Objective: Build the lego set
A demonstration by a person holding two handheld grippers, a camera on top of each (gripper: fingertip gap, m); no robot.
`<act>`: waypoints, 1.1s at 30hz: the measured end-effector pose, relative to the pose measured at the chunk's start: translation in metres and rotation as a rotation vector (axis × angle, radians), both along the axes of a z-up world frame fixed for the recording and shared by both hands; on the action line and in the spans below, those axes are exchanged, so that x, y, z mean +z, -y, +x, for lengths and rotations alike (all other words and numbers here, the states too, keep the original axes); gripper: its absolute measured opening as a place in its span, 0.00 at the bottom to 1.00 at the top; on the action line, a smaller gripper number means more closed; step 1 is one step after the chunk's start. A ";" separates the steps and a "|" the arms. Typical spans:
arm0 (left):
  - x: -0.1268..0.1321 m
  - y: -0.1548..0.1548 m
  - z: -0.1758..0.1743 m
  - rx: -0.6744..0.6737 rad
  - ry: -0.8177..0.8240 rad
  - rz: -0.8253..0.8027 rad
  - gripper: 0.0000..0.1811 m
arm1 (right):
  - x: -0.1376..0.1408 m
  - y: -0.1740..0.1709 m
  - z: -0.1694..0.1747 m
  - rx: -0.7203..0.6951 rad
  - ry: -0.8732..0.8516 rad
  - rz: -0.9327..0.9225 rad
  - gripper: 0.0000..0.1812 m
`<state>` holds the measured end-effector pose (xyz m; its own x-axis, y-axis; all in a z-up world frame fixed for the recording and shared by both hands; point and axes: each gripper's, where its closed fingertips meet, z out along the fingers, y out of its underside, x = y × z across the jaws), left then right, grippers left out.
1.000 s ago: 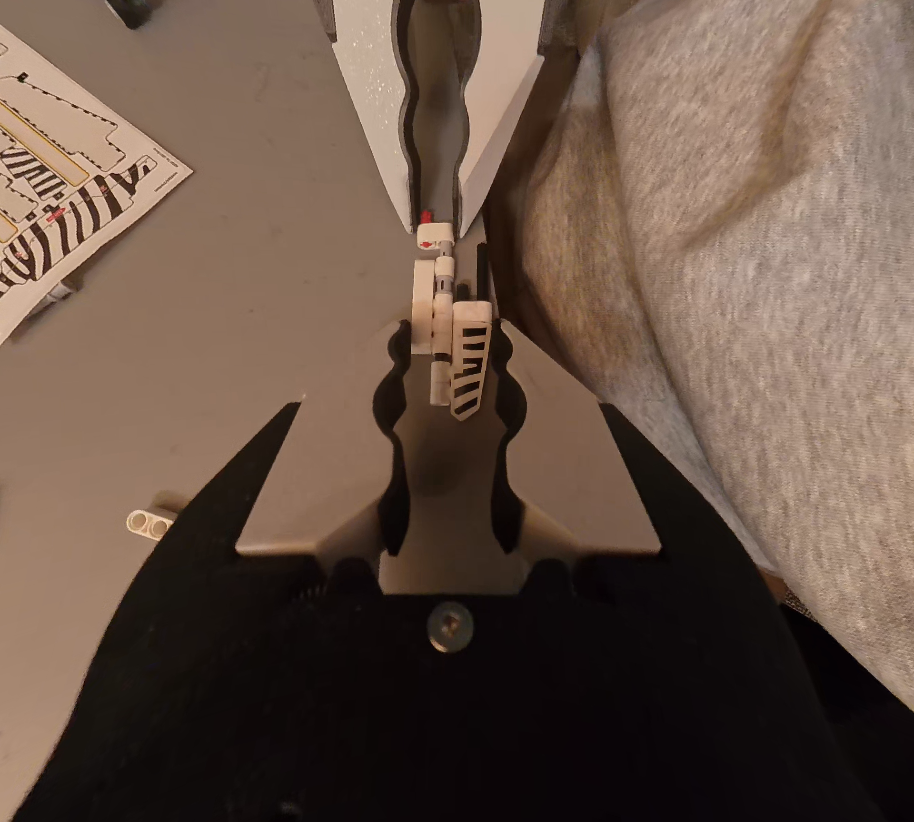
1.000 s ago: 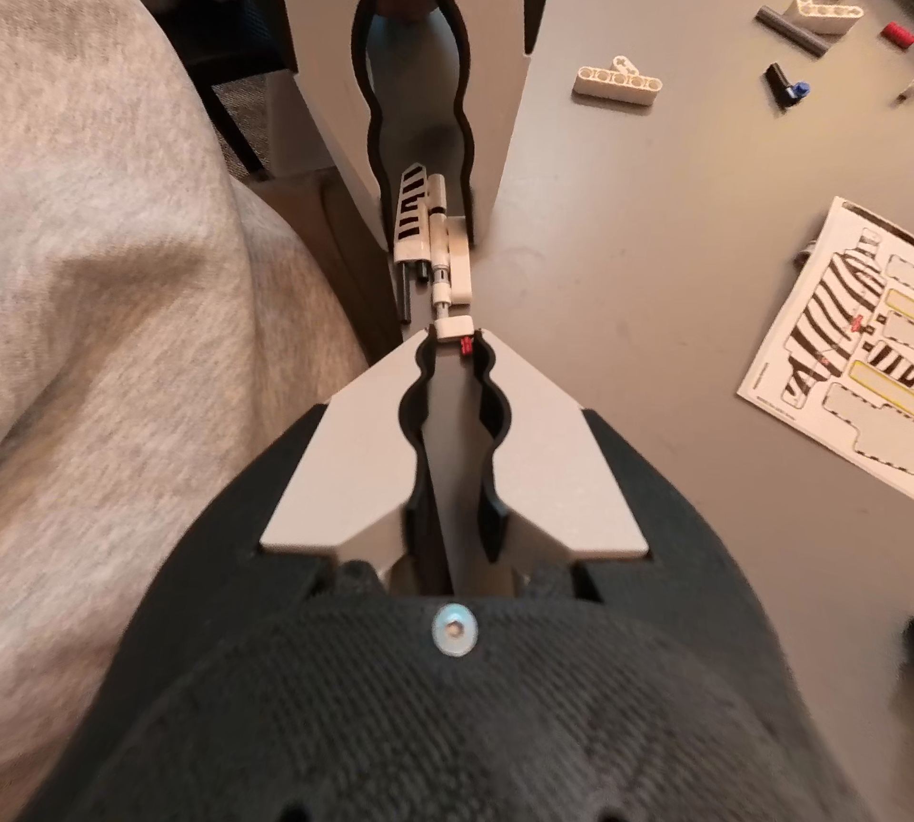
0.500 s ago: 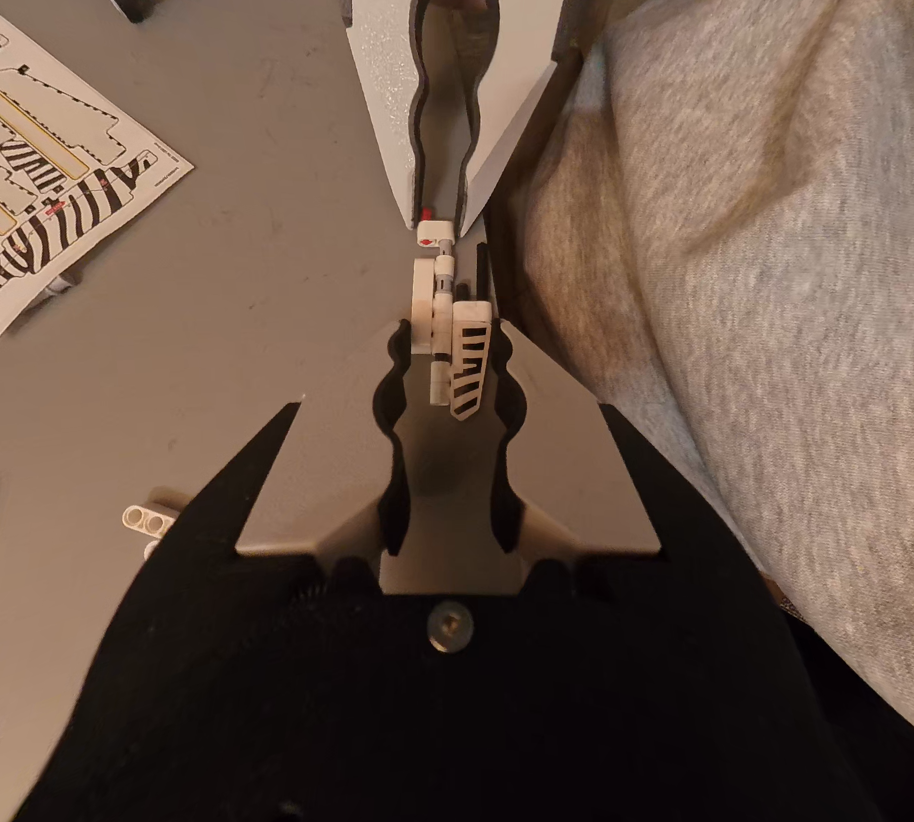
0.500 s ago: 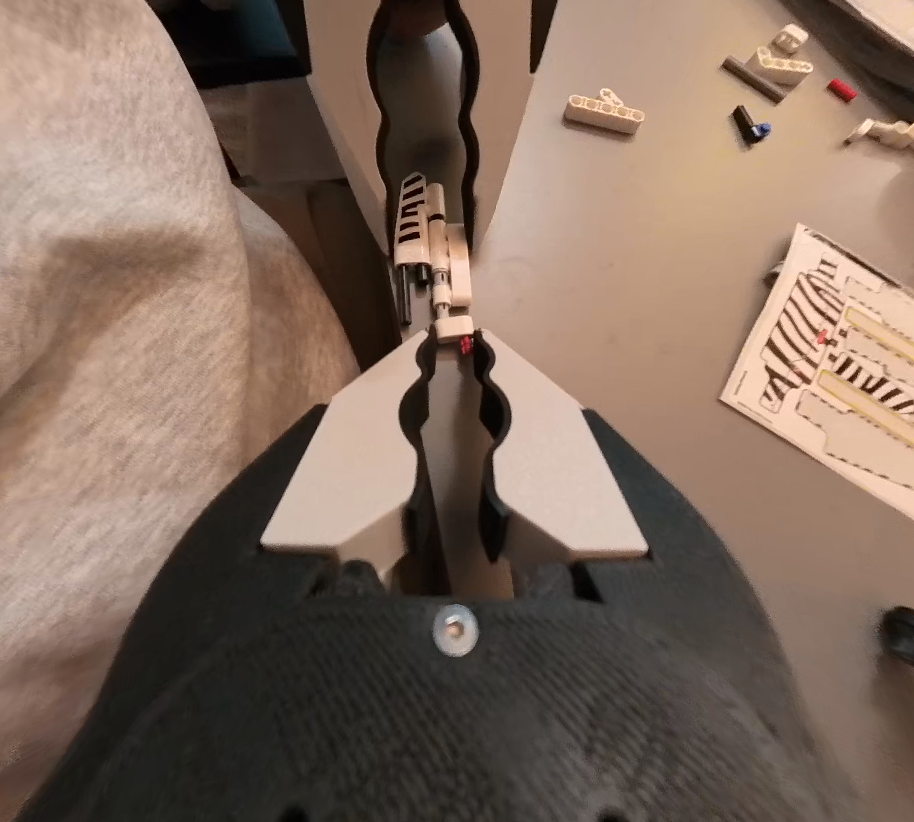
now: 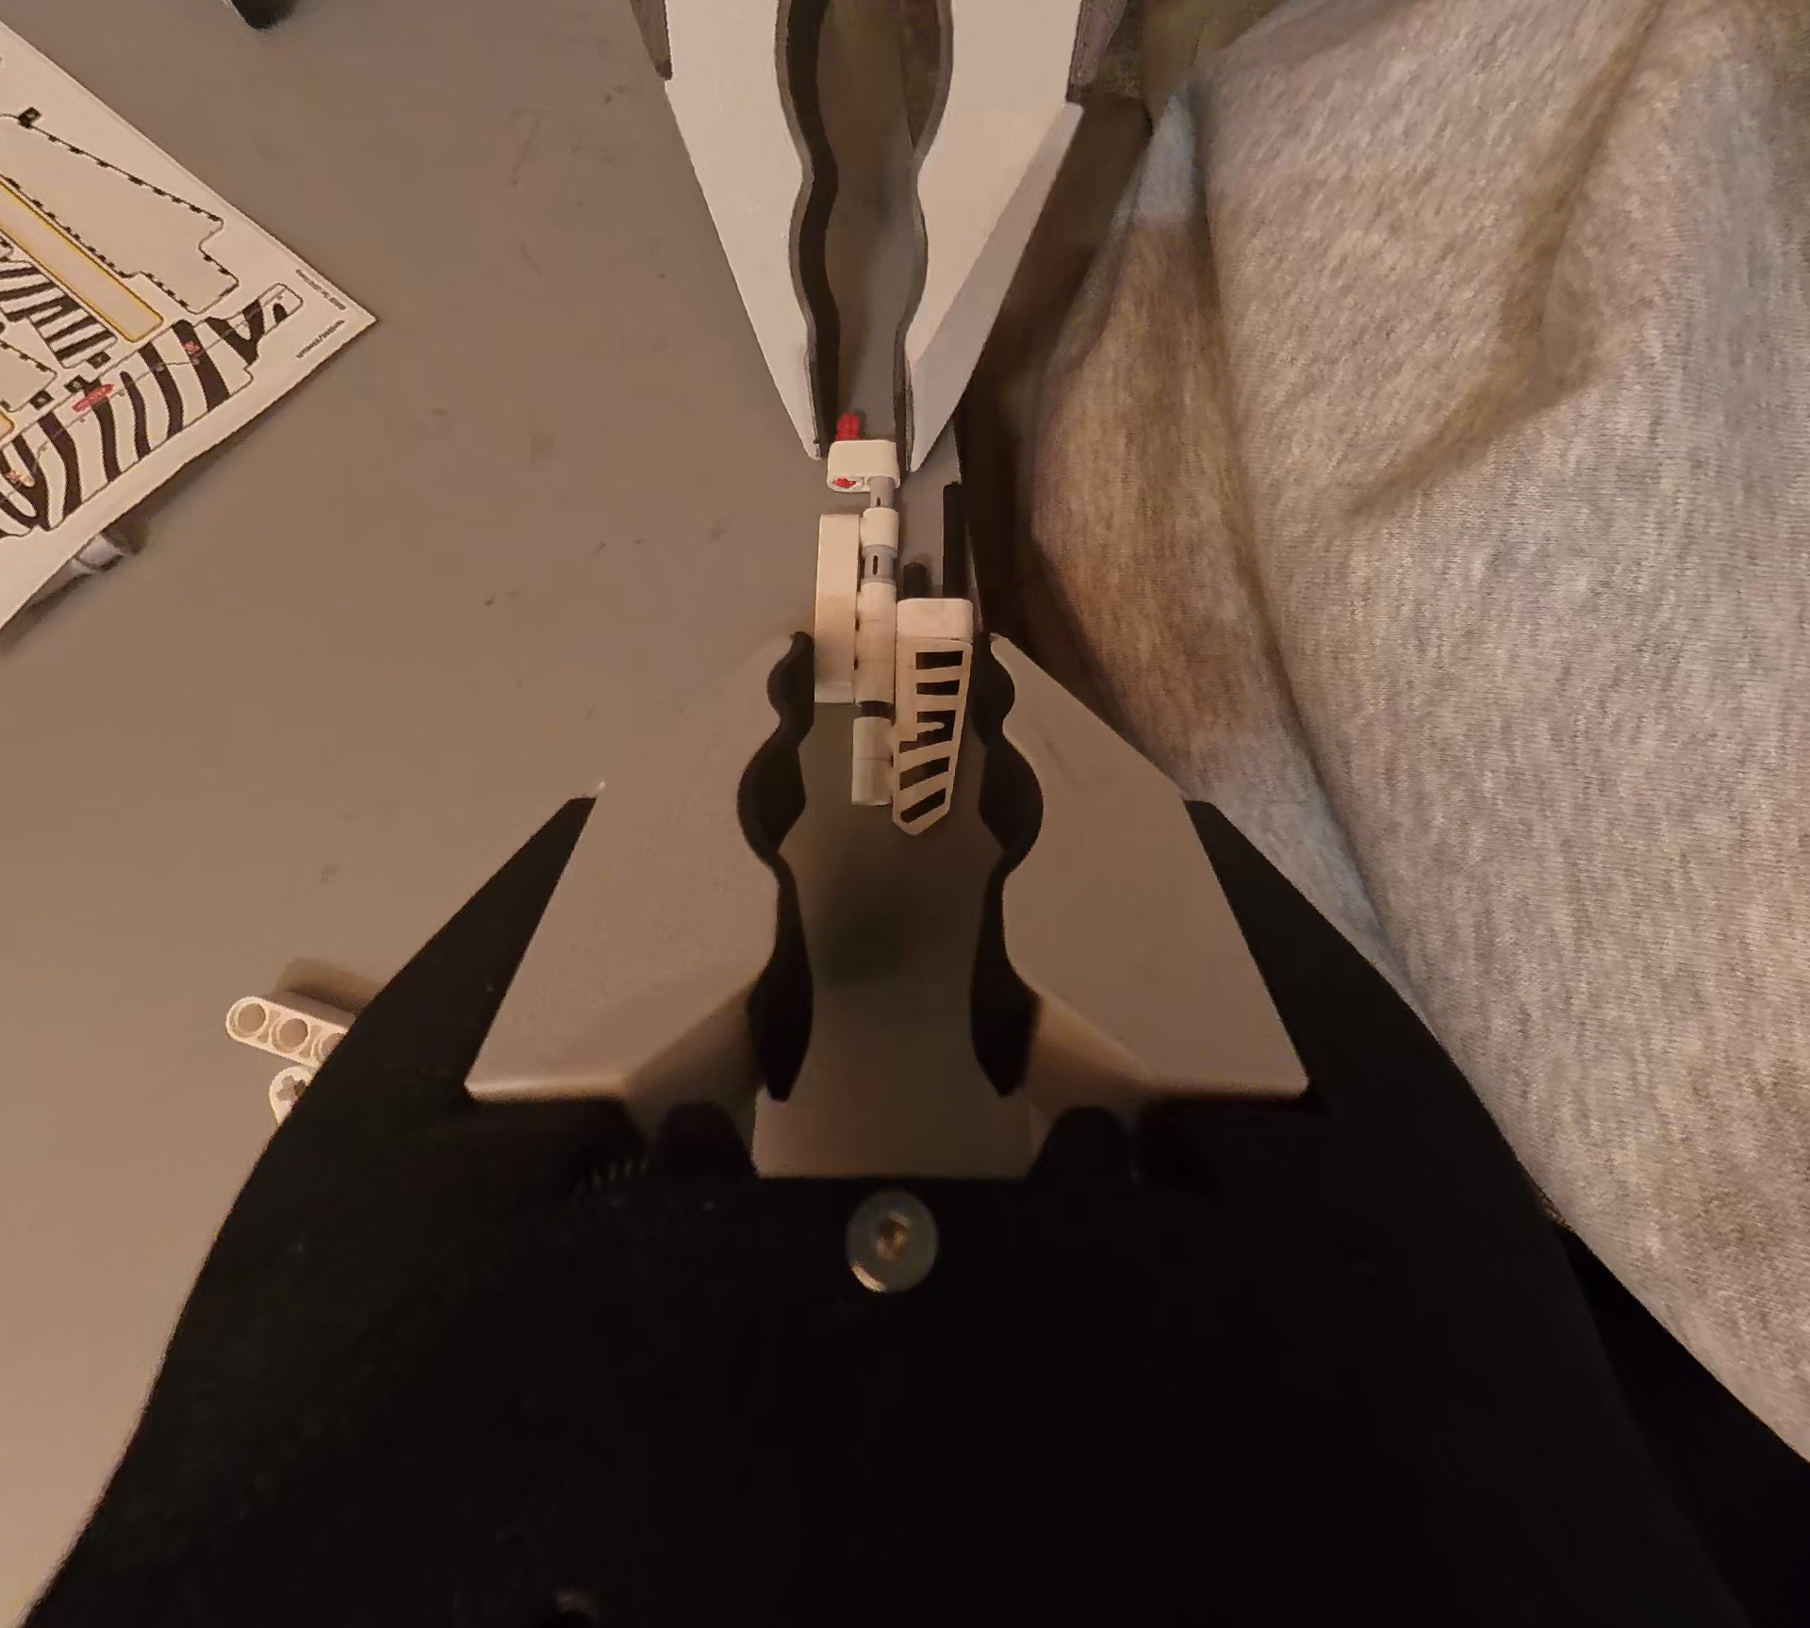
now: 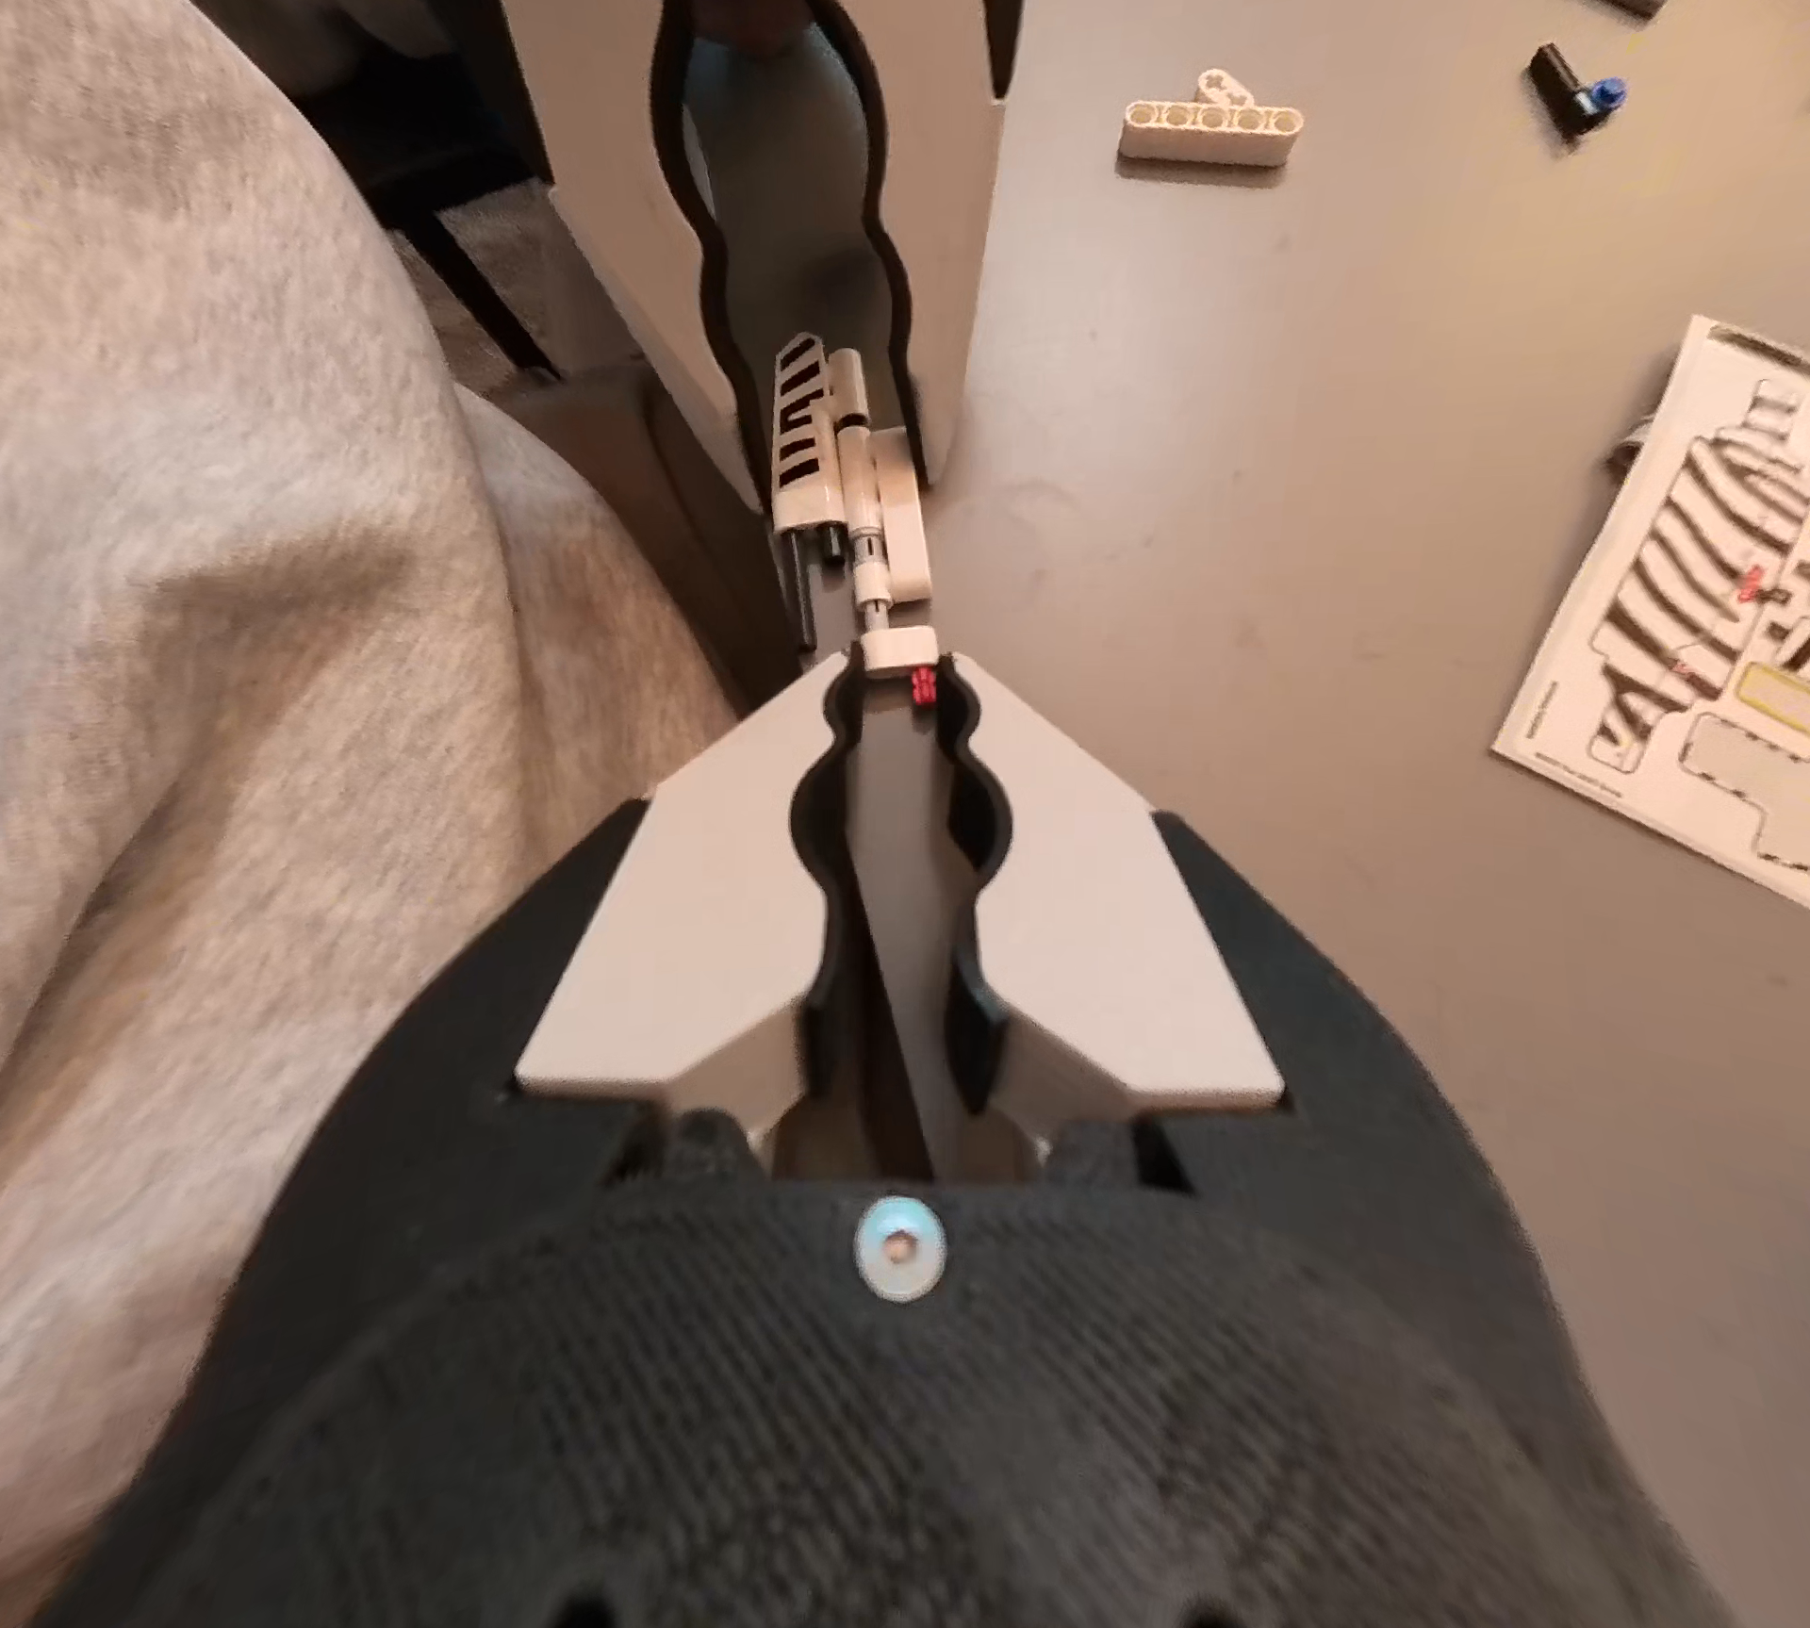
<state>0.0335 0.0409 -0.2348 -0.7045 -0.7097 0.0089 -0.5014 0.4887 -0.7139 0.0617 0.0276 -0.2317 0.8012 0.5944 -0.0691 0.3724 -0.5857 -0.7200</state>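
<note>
White striped lego sub-assembly (image 5: 886, 660) clamped by left gripper (image 5: 891, 680) at 6 o'clock; right gripper (image 6: 896, 670) pinches small white end connector (image 6: 896, 649) at 12, prob. to seat it on axle.

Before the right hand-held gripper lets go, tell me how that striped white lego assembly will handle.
The lego assembly probably feels light: small hollow plastic parts. It may flex or pop apart, since a thin axle links its end connector. Held only by the left hand-held gripper, it could pivot; the grip looks narrow.
</note>
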 end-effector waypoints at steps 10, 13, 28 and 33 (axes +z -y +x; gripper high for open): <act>0.000 0.000 0.000 0.003 -0.005 -0.010 0.17 | 0.001 -0.002 -0.002 0.078 0.210 0.177 0.07; 0.000 0.000 0.000 0.004 -0.005 -0.009 0.17 | 0.000 -0.002 -0.002 0.027 0.084 0.117 0.07; 0.000 0.001 0.000 0.005 -0.003 -0.008 0.17 | -0.001 -0.005 -0.004 0.038 0.107 0.069 0.07; 0.000 0.001 0.000 0.005 -0.007 -0.015 0.17 | -0.001 -0.006 -0.006 0.015 0.032 0.031 0.07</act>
<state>0.0338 0.0404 -0.2346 -0.7007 -0.7130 0.0245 -0.5089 0.4756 -0.7175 0.0554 0.0336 -0.2323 0.7939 0.6076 -0.0251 0.4040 -0.5578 -0.7250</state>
